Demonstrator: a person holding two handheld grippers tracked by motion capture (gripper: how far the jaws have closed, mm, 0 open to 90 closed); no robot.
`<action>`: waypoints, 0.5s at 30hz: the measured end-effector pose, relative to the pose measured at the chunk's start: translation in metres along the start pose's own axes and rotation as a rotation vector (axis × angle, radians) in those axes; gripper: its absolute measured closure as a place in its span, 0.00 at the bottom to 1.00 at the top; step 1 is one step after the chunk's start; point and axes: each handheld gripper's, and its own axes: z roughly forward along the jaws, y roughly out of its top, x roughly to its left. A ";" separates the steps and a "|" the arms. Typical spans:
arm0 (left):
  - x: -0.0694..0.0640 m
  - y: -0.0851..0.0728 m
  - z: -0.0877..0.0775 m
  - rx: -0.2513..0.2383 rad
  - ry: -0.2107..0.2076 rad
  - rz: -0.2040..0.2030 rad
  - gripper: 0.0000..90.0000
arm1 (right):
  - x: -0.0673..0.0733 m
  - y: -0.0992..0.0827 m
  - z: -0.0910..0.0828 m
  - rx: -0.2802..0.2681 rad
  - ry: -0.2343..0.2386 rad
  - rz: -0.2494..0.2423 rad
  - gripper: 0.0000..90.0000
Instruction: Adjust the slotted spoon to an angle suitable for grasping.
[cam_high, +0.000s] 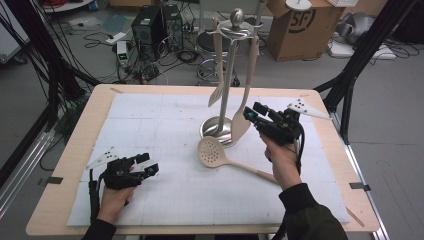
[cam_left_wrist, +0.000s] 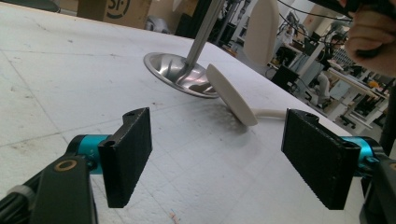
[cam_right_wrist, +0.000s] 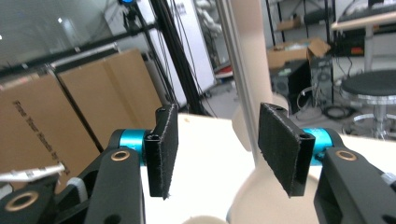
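Desk (cam_high: 65, 165), far-centre: utensil stand (cam_high: 227, 90), hanging spatula (cam_high: 243, 107) on its right. Right gripper (cam_high: 252, 116) fingers spread beside the spatula blade, gripping nothing; centre the blade before pinching. Left gripper (cam_high: 145, 165) spread, idle near-left. Skimmer (cam_high: 212, 152) lies mid-desk.

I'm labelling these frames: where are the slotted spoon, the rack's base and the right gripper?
slotted spoon (cam_high: 212, 152), high view, perforated bowl.
rack's base (cam_left_wrist: 164, 69), left gripper view, bare rim.
right gripper (cam_high: 249, 112), high view, between fingertips.

Three beige utensils (cam_high: 220, 154), one steel rack (cam_high: 227, 75), two claws (cam_high: 141, 164)
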 end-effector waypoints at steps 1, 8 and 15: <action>0.000 0.000 0.000 0.000 0.000 0.000 0.28 | -0.001 -0.004 0.002 0.015 -0.001 0.000 0.54; 0.000 0.000 0.000 0.000 -0.001 -0.003 0.28 | -0.012 -0.038 0.012 0.115 -0.026 0.016 0.74; 0.000 0.000 0.000 0.001 0.004 0.002 0.28 | -0.017 -0.061 0.027 0.242 -0.062 0.028 0.91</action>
